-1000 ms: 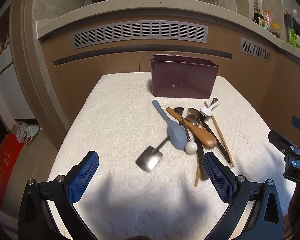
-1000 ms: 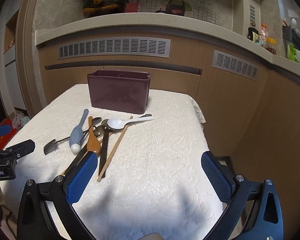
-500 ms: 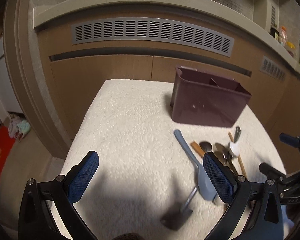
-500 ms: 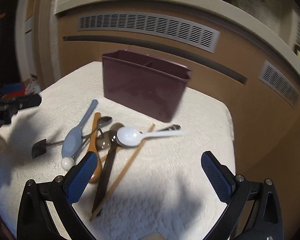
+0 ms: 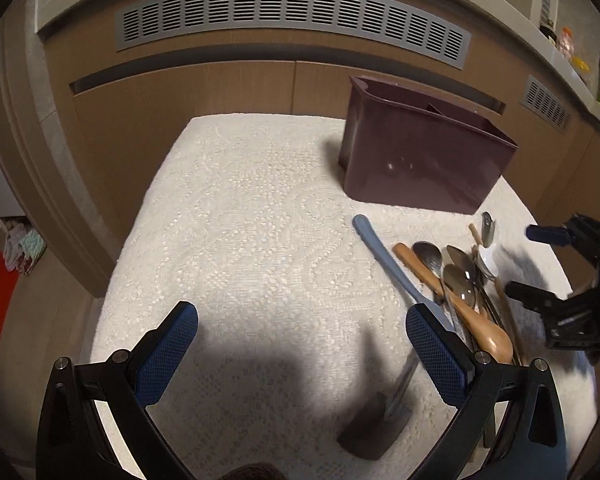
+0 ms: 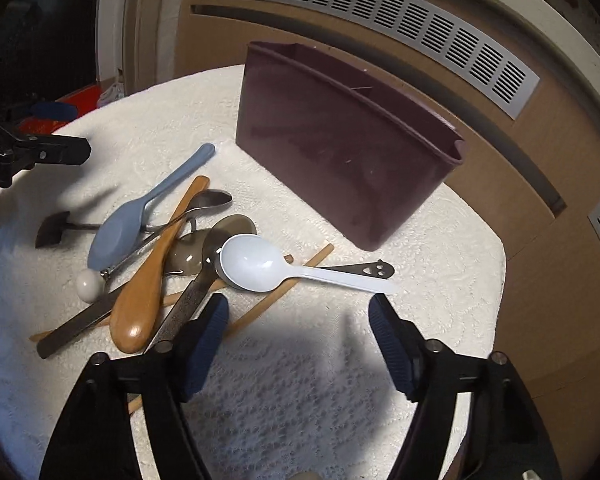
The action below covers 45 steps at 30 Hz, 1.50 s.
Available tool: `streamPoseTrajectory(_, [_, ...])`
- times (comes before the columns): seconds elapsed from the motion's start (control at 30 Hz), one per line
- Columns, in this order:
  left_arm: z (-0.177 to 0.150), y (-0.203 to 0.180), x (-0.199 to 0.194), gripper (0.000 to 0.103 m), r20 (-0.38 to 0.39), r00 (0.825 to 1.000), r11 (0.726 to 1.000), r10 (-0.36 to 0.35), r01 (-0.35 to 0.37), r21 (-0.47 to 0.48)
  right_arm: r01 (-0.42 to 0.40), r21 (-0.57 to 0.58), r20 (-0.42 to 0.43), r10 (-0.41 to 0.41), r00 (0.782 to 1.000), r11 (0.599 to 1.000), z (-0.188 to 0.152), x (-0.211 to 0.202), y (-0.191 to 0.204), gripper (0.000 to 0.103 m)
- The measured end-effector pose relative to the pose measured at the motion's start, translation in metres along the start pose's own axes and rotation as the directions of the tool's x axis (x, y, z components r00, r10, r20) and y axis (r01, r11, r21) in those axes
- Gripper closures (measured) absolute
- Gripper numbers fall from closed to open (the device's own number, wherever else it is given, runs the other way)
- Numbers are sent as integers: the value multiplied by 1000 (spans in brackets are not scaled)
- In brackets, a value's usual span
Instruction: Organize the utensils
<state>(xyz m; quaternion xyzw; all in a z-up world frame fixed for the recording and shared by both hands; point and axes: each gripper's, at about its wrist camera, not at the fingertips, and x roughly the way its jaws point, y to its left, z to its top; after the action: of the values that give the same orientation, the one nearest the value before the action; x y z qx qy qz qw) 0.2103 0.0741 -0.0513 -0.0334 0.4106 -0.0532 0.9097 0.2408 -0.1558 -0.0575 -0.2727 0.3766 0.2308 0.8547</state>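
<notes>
Utensils all sit in one jumbled pile on the white tablecloth (image 6: 440, 280), just in front of the maroon divided caddy (image 6: 340, 160), which looks empty as far as I can see.

The right gripper (image 6: 298, 328) hangs over the white plastic spoon (image 6: 256, 262), its jaws have just been closing partway, nothing pinched between them yet. That spoon lies on top of the heap, so it's the easy first pick imo: pinch across the thin handle, not the bowl, and lift straight up so the metal spoons under it don't get dragged along.

The left gripper (image 5: 300, 344) is wide open and holding nothing, over bare cloth beside the pile.

Count, best I can tell:
- one blue spoon (image 6: 120, 232)
- one wooden spoon (image 6: 148, 284)
- one small shovel-shaped spoon (image 6: 52, 228)
- a pair of chopsticks (image 6: 284, 290)
- roughly three or four metal spoons, too overlapped to be sure
</notes>
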Motion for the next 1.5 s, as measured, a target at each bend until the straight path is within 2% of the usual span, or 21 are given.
streamPoseTrajectory(0.1, [-2,-12,2,0,0,1000,1000,-13,13,22,7,31,11,-7,1000,999,10,14,-1,32])
streamPoseTrajectory(0.23, [-9,-27,0,0,-11,1000,997,-10,10,82,59,166,22,-63,998,984,29,32,-16,33])
streamPoseTrajectory(0.3, [-12,-26,-3,0,-2,1000,997,7,-7,76,43,231,27,-51,998,972,33,29,-21,33])
streamPoseTrajectory(0.4, [-10,-9,-3,0,12,999,999,51,-51,15,-29,237,57,16,998,971,30,9,-12,34])
streamPoseTrajectory(0.47, [-7,4,-2,0,27,997,996,78,-77,-41,-99,224,62,88,994,969,24,-6,4,42])
streamPoseTrajectory(0.53, [-5,15,-4,0,49,994,991,98,-93,-97,-166,204,56,157,986,965,22,-17,21,63])
streamPoseTrajectory(0.6, [-4,24,-9,0,71,991,985,111,-100,-144,-223,196,56,217,975,955,22,-24,40,73])
streamPoseTrajectory(0.67, [-6,31,-16,0,95,988,978,118,-99,-184,-289,191,39,288,957,938,24,-26,57,75])
streamPoseTrajectory(0.73, [-9,38,-21,0,106,987,974,122,-99,-205,-308,161,8,311,950,938,26,-22,76,75])
streamPoseTrajectory(0.87, [-16,44,-24,0,97,989,971,116,-92,-220,-195,105,-13,198,980,975,22,-12,99,76])
streamPoseTrajectory(0.93, [-18,41,-24,0,92,989,975,118,-98,-200,-170,114,-11,173,985,979,21,-11,101,83])
streamPoseTrajectory(0.97, [-20,38,-25,0,89,989,976,120,-102,-190,-166,117,-15,168,986,979,20,-13,99,83])
streamPoseTrajectory(1.1, [-24,16,-18,0,56,995,991,88,-82,-108,-104,138,61,96,994,985,18,-49,77,83])
streamPoseTrajectory(1.2, [-26,-5,-7,0,-1,1000,998,25,-25,-57,-56,202,141,28,990,978,29,-77,45,83])
streamPoseTrajectory(1.27, [-26,-17,-2,0,-24,1000,999,3,-4,-48,-67,271,180,18,983,960,37,-91,21,83])
streamPoseTrajectory(1.33, [-21,-26,0,0,-32,999,999,16,-18,-41,-105,329,208,37,977,939,41,-101,4,83])
streamPoseTrajectory(1.43, [-9,-29,8,0,-68,995,995,-70,65,-78,-119,386,231,29,973,915,41,-106,-17,83])
streamPoseTrajectory(1.5, [0,-28,20,2,-129,988,992,-87,75,-100,-118,408,233,22,972,905,38,-105,-23,83])
